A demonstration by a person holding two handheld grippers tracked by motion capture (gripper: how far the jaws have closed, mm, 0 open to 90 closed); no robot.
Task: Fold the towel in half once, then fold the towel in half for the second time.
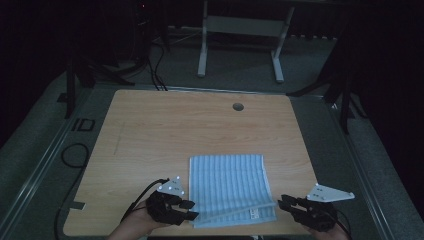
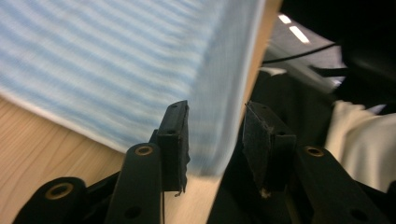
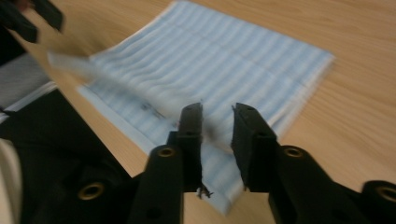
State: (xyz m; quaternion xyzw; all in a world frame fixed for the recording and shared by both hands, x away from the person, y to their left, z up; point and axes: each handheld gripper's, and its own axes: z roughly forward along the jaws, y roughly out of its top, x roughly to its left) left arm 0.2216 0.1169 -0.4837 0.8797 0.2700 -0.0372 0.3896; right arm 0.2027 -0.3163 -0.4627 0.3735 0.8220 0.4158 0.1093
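A light blue striped cloth (image 1: 227,185) lies flat on the wooden table (image 1: 175,125), near the front edge, with its near edge partly folded over. My left gripper (image 1: 192,210) is at the cloth's near left corner. In the left gripper view its jaws (image 2: 215,121) stand apart, with the blurred cloth (image 2: 116,56) edge in the gap and untouched by the pads. My right gripper (image 1: 281,202) is at the near right corner. Its jaws (image 3: 217,114) are also apart over the cloth (image 3: 219,60) edge, and the left gripper (image 3: 32,18) shows far off at top left.
A round cable hole (image 1: 238,106) sits near the table's far edge. The white legs of another desk (image 1: 202,45) stand on the floor behind. A black cable loop (image 1: 75,155) lies off the table's left side. Bare wood stretches beyond the cloth.
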